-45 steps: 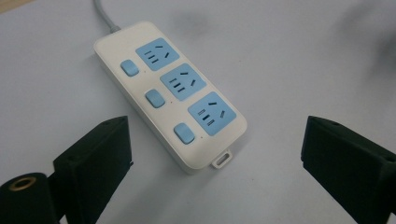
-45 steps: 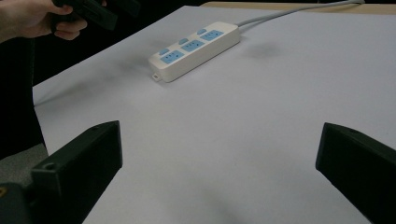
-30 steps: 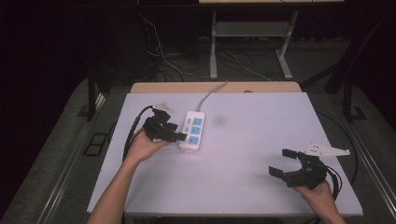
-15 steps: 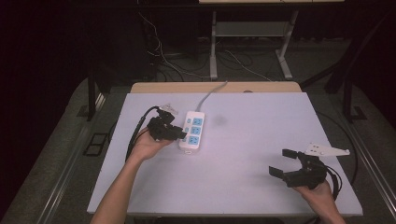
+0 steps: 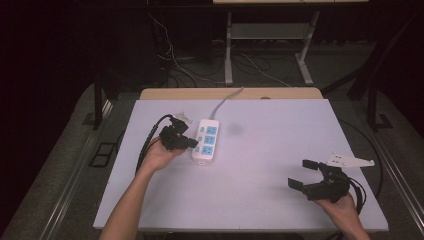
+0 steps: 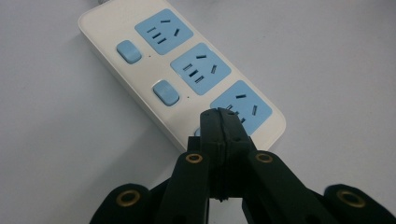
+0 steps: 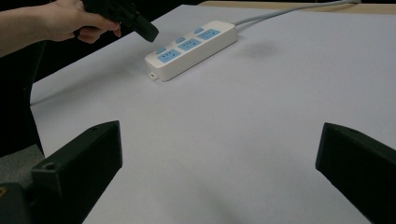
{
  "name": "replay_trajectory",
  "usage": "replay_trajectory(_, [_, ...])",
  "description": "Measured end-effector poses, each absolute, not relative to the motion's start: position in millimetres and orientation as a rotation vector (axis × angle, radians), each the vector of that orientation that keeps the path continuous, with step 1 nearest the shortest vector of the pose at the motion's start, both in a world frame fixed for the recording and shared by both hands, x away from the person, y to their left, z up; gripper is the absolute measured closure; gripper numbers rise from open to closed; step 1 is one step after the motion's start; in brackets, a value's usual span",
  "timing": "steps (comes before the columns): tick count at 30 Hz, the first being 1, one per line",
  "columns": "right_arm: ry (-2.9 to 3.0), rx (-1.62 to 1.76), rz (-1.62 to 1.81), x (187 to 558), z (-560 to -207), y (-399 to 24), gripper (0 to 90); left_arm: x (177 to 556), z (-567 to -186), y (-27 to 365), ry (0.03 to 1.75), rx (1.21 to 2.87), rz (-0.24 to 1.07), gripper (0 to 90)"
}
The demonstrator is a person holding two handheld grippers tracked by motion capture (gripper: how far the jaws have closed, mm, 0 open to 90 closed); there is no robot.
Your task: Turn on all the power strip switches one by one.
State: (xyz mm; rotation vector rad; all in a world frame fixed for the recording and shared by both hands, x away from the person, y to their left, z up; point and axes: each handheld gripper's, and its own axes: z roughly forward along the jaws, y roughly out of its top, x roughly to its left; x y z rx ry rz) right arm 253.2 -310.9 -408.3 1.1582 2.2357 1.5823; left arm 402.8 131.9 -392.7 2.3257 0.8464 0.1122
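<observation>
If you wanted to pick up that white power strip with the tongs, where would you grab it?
Probably across the narrow width of the power strip, coming from above at the free end nearest the person. It lies flat, its long sides are straight and parallel, and its cord leaves the far end.

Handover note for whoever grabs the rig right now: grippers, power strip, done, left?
Left gripper: jaws shut, empty, tips over the near switch of the power strip.
Right gripper: open, empty, at the table's near right, away from the strip.
Strip lies flat at the table's left-centre, cable running off the far edge, nothing plugged in.
Done: left gripper lined up.
Left: probably press that switch; I cannot tell whether it touches yet.
</observation>
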Motion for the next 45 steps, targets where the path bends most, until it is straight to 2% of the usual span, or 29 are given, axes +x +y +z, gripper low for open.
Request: replay_trajectory(45, [2.240,1.143,1.572,252.6,-407.8,-311.6,0.5,407.0,-409.9,126.0,0.888,2.331,0.106,89.8])
